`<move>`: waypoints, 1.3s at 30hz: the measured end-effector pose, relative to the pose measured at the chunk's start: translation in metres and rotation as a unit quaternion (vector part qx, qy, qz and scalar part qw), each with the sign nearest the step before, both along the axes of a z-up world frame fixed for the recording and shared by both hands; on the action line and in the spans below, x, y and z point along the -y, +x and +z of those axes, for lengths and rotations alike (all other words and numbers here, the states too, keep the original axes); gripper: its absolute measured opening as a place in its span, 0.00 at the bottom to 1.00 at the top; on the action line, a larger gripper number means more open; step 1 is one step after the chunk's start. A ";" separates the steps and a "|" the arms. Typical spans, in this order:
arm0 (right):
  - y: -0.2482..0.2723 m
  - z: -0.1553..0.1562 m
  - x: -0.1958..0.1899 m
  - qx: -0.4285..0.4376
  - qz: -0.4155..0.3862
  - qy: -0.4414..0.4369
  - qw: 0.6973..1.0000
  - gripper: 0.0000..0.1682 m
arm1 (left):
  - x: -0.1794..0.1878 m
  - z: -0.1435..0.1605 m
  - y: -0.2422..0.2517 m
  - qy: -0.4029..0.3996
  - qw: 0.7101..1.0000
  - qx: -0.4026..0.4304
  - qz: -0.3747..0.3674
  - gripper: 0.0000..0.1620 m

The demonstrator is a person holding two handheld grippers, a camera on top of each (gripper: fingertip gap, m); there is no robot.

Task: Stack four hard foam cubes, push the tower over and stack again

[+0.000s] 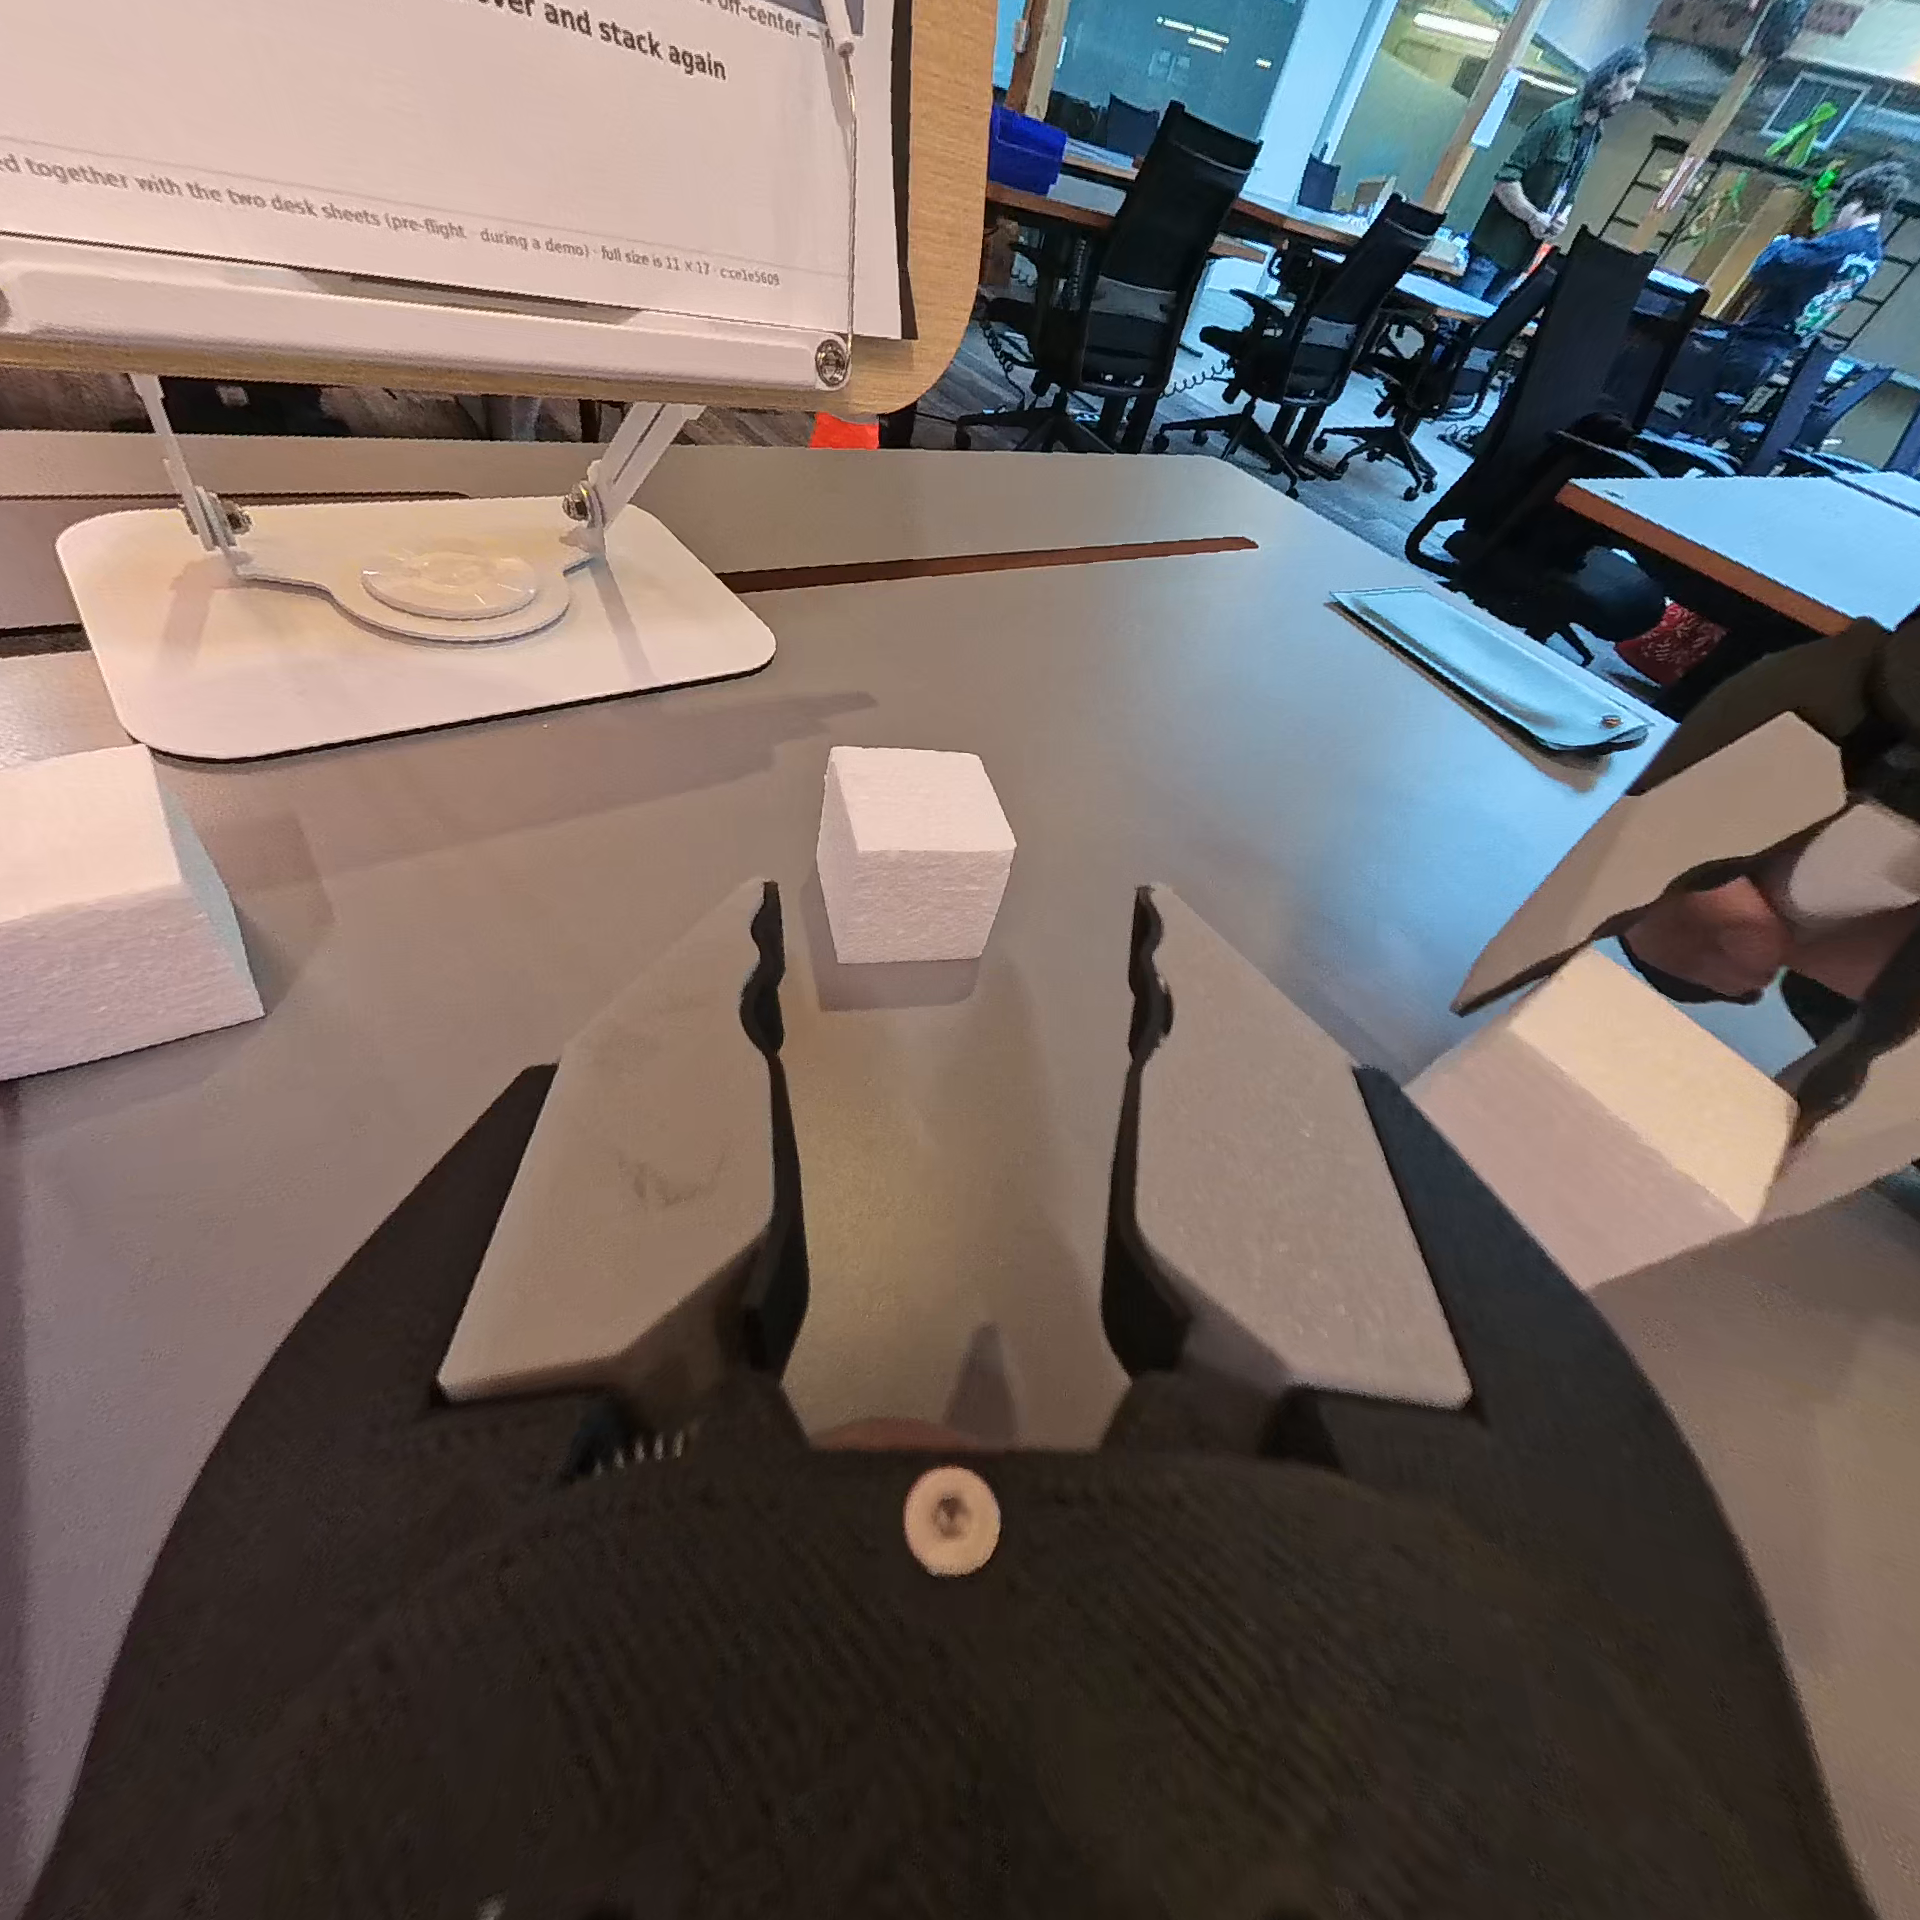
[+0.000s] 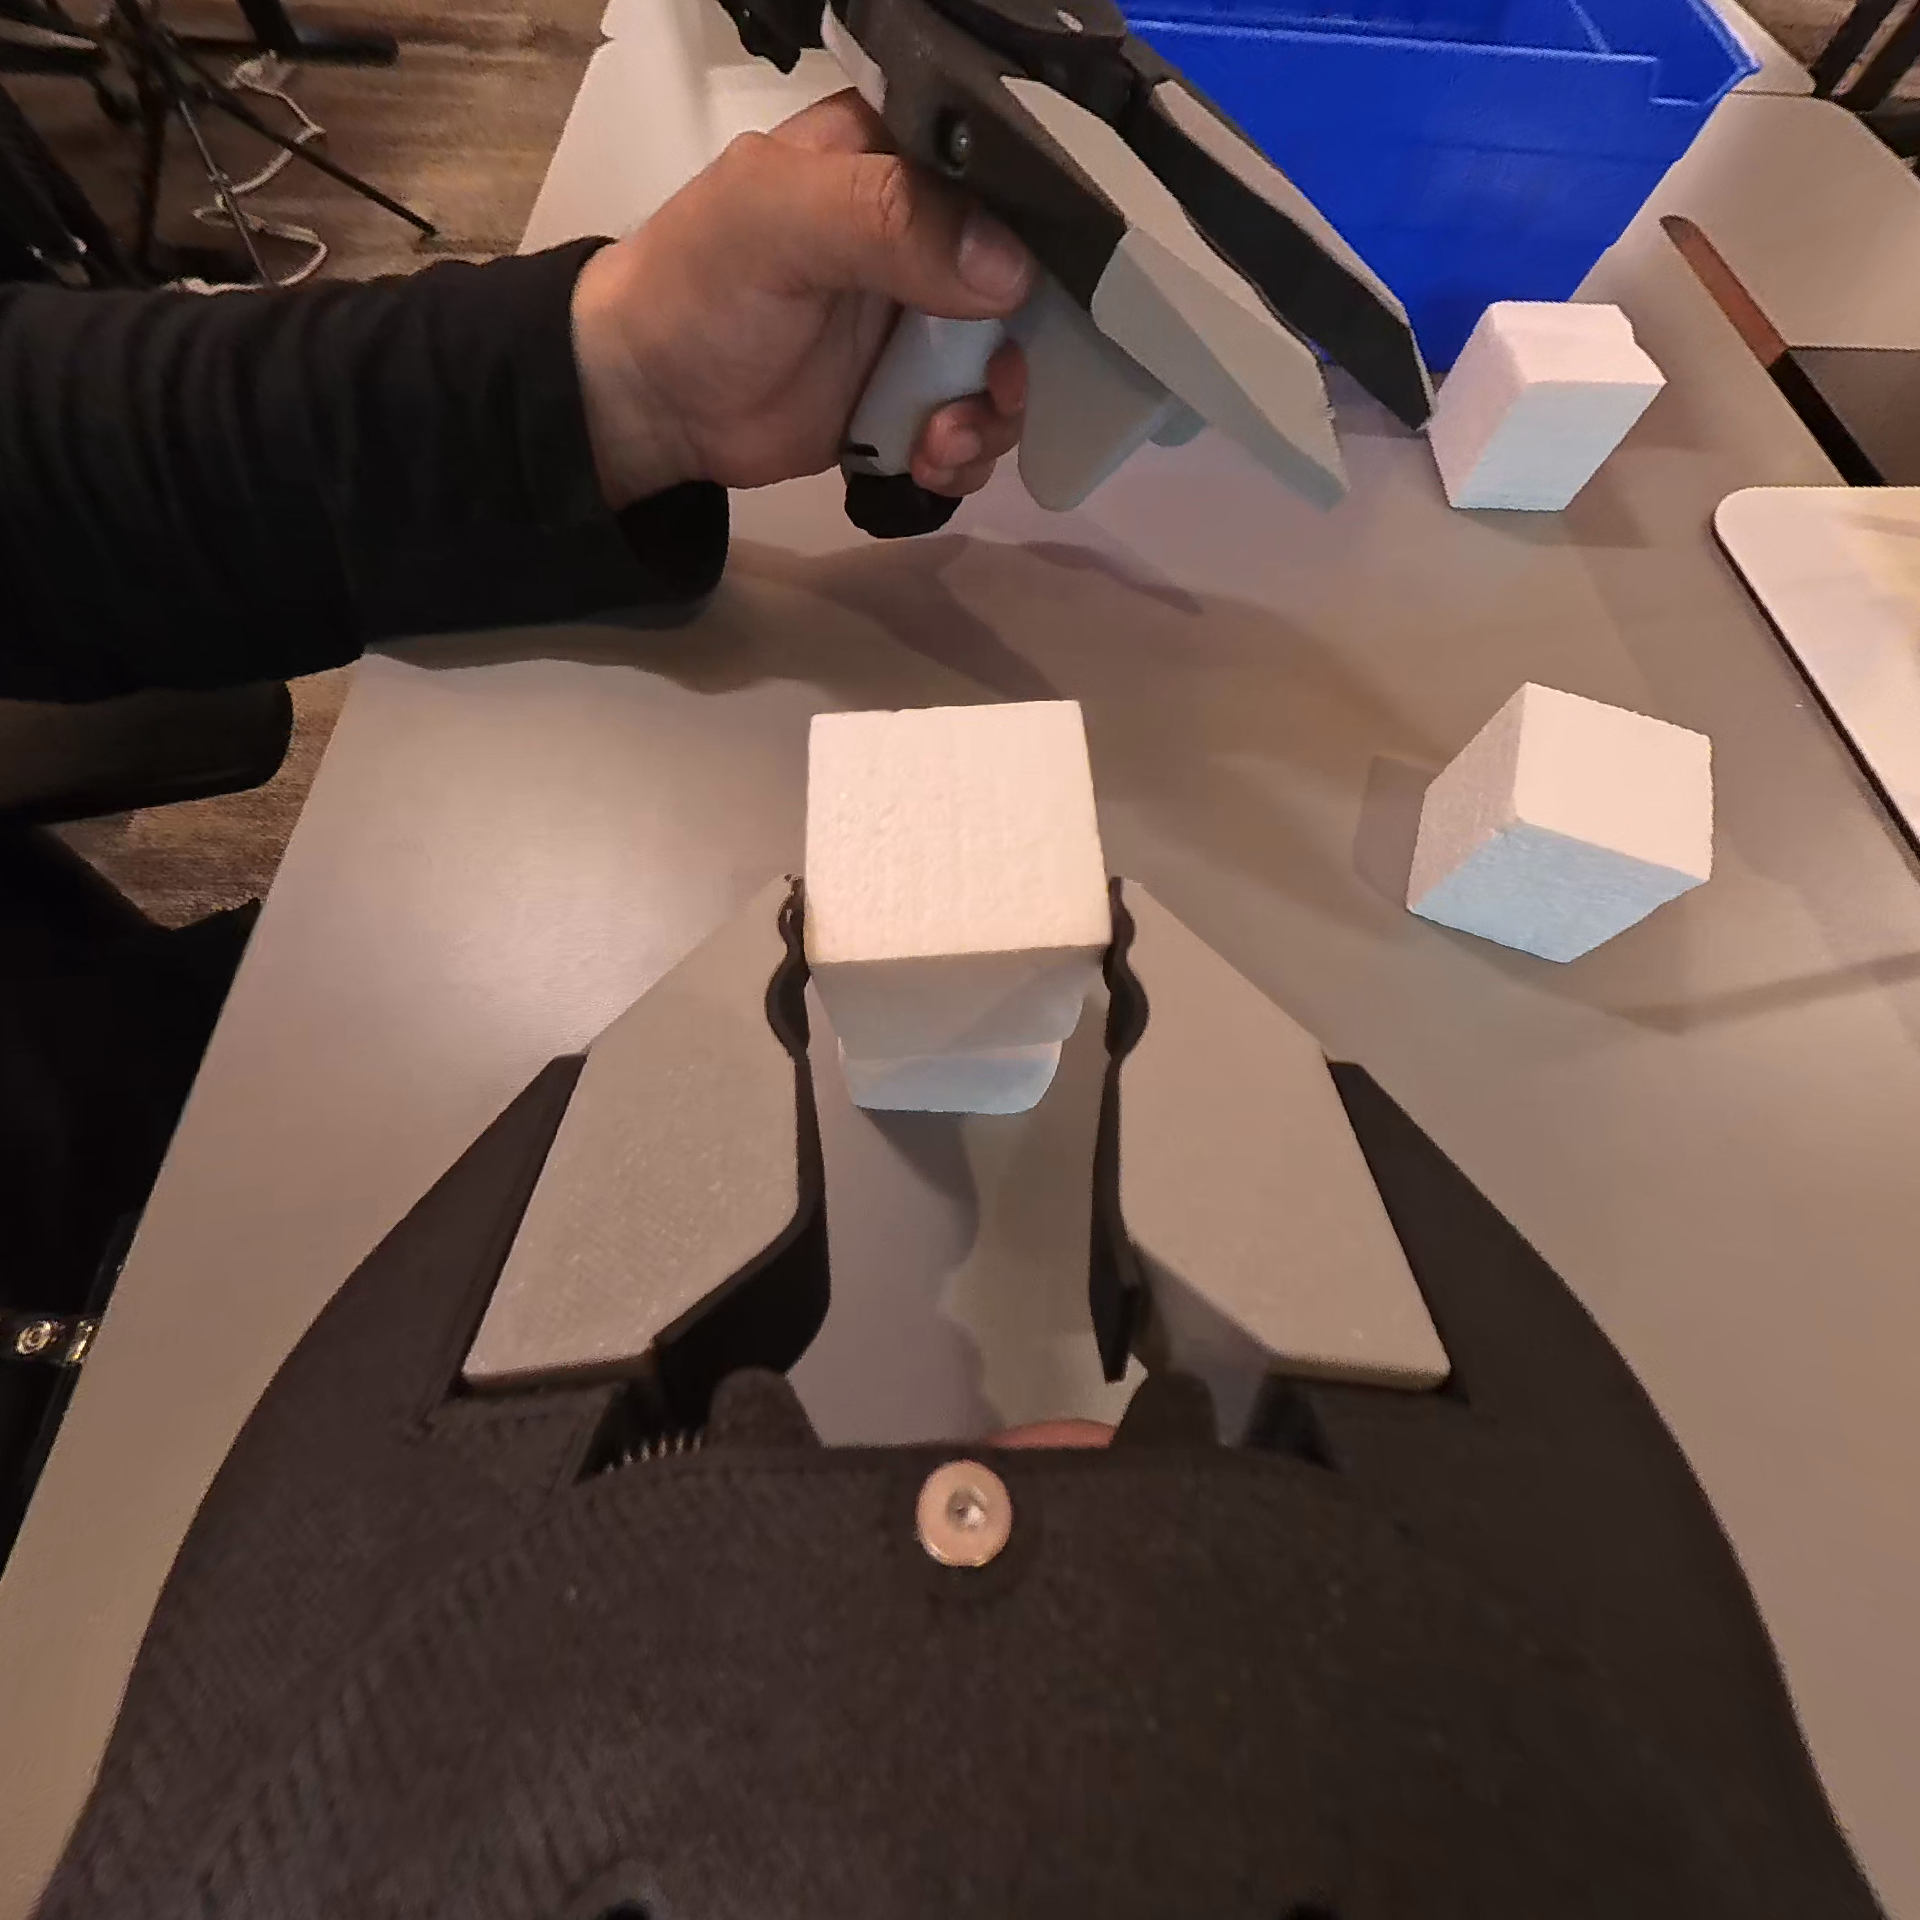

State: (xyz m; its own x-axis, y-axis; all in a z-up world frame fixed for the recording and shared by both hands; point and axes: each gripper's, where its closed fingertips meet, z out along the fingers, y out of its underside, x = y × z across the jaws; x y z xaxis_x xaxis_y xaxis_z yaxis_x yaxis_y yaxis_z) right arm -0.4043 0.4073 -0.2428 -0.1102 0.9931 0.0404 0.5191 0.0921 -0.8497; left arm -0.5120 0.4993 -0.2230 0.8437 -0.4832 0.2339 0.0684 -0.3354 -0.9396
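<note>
In the right wrist view the right gripper (image 2: 951,935) sits at frame centre with its two fingers pressed against the sides of a white foam cube (image 2: 951,831), gripping it. This held cube rests squarely over a second cube (image 2: 940,1075), only the lower edge of which peeks out beneath, so the pair reads as the first two levels of the tower. Whether the upper block is fully seated or a hair above cannot be told. Gripping by the side faces keeps the top free for the next block.

Two more cubes lie loose on the grey table (image 2: 1299,1195): one at right centre (image 2: 1558,821), turned corner-on, and one at the upper right (image 2: 1543,405) just before a blue bin (image 2: 1455,135).

The left gripper (image 1: 951,914) has its fingers spread wide with nothing between them. In its own view a single cube (image 1: 909,852) stands just beyond the fingertips, slightly above frame centre (probably the next pick). From the right view, a hand (image 2: 769,312) holds this tool raised at the upper middle, clear of the stack.

A white document stand (image 1: 416,613) occupies the upper left of the left view.
</note>
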 end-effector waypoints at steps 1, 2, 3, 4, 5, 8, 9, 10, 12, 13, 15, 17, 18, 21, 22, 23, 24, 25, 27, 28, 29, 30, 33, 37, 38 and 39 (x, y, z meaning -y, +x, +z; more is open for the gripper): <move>0.000 0.000 -0.002 -0.001 -0.004 0.000 1.000 0.32 | 0.000 0.000 0.000 0.000 1.000 -0.001 0.000 0.40; 0.000 0.000 -0.002 -0.001 -0.006 0.001 1.000 0.32 | 0.000 0.000 0.000 0.000 1.000 -0.001 0.000 0.40; 0.000 0.000 -0.003 -0.002 -0.007 0.002 1.000 0.32 | 0.000 0.000 0.000 0.001 1.000 -0.001 0.000 0.40; 0.000 0.000 -0.003 -0.001 -0.011 0.003 1.000 0.32 | 0.000 0.001 0.000 0.001 1.000 0.000 0.000 0.40; 0.000 0.000 -0.005 -0.001 -0.016 0.004 1.000 0.32 | 0.000 0.001 -0.001 0.002 1.000 0.000 0.001 0.40; -0.001 0.003 -0.005 -0.006 -0.022 0.002 1.000 0.32 | 0.000 0.002 -0.001 0.002 1.000 0.004 0.002 0.40; -0.001 0.004 -0.004 -0.009 -0.020 0.000 1.000 0.32 | 0.000 0.002 -0.002 0.002 1.000 0.004 0.002 0.40; -0.002 0.004 -0.004 -0.010 -0.022 0.001 1.000 0.32 | 0.000 0.002 -0.001 0.002 1.000 0.003 0.002 0.40; -0.002 0.003 -0.003 -0.008 -0.022 0.002 1.000 0.32 | 0.000 0.001 -0.001 0.001 1.000 0.002 0.001 0.41; -0.001 0.002 -0.004 -0.006 -0.022 0.004 1.000 0.32 | 0.000 0.001 -0.001 0.001 1.000 0.001 0.001 0.41; -0.001 0.000 -0.005 -0.001 -0.025 0.006 1.000 0.32 | 0.000 0.000 0.000 0.000 1.000 -0.001 0.001 0.41; -0.001 0.000 -0.005 -0.003 -0.025 0.001 1.000 0.32 | 0.000 0.000 0.000 0.000 1.000 0.000 0.001 0.41; -0.001 0.000 -0.005 -0.005 -0.024 -0.001 1.000 0.32 | 0.000 0.000 0.000 0.000 1.000 0.000 0.001 0.41; -0.001 -0.002 -0.005 -0.003 -0.022 -0.004 1.000 0.33 | 0.000 0.000 0.000 0.000 1.000 0.000 0.001 0.41; -0.001 -0.004 -0.005 0.001 -0.022 -0.003 1.000 0.33 | 0.000 0.000 0.000 0.000 1.000 0.000 0.001 0.41; -0.001 -0.006 -0.005 0.004 -0.022 -0.002 1.000 0.35 | 0.000 -0.001 0.000 -0.001 1.000 -0.001 0.001 0.41; -0.002 -0.008 -0.005 0.007 -0.022 -0.001 1.000 0.36 | 0.000 -0.001 0.000 -0.001 1.000 -0.001 0.000 0.41; -0.002 -0.008 -0.004 0.007 -0.022 0.000 1.000 0.36 | 0.000 -0.001 0.000 -0.002 1.000 -0.002 0.000 0.41; -0.003 -0.005 -0.002 0.001 -0.018 -0.003 1.000 0.36 | 0.000 -0.002 0.000 -0.002 1.000 -0.002 0.000 0.41; -0.003 -0.002 -0.002 -0.005 -0.017 -0.005 1.000 0.37 | 0.000 -0.002 0.001 -0.003 1.000 -0.003 -0.001 0.41; -0.002 0.002 -0.002 -0.013 -0.017 -0.008 1.000 0.38 | -0.001 -0.003 0.001 -0.004 1.000 -0.003 -0.001 0.41; -0.001 0.007 -0.003 -0.024 -0.017 -0.012 0.999 0.39 | -0.001 -0.003 0.001 -0.005 1.000 -0.003 -0.002 0.41; 0.005 0.029 -0.007 -0.076 -0.021 -0.031 0.996 0.41 | -0.002 -0.007 0.003 -0.012 1.000 -0.007 -0.004 0.42; 0.023 0.062 -0.030 -0.160 -0.059 -0.033 0.985 0.40 | -0.003 -0.013 0.005 -0.019 1.000 -0.019 -0.004 0.43; 0.030 0.068 -0.041 -0.180 -0.080 -0.025 0.980 0.40 | -0.003 -0.015 0.005 -0.020 1.000 -0.023 -0.003 0.43; 0.038 0.073 -0.054 -0.196 -0.106 -0.013 0.975 0.39 | -0.004 -0.016 0.005 -0.021 0.999 -0.028 -0.001 0.44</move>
State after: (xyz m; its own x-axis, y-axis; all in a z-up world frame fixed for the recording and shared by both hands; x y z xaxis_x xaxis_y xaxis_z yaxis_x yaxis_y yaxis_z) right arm -0.3659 0.4614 -0.1698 0.1172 0.9930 0.0124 0.1591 -0.0064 -0.9872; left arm -0.5074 0.5033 -0.2392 0.8554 -0.4752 0.2063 0.0148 -0.3756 -0.9267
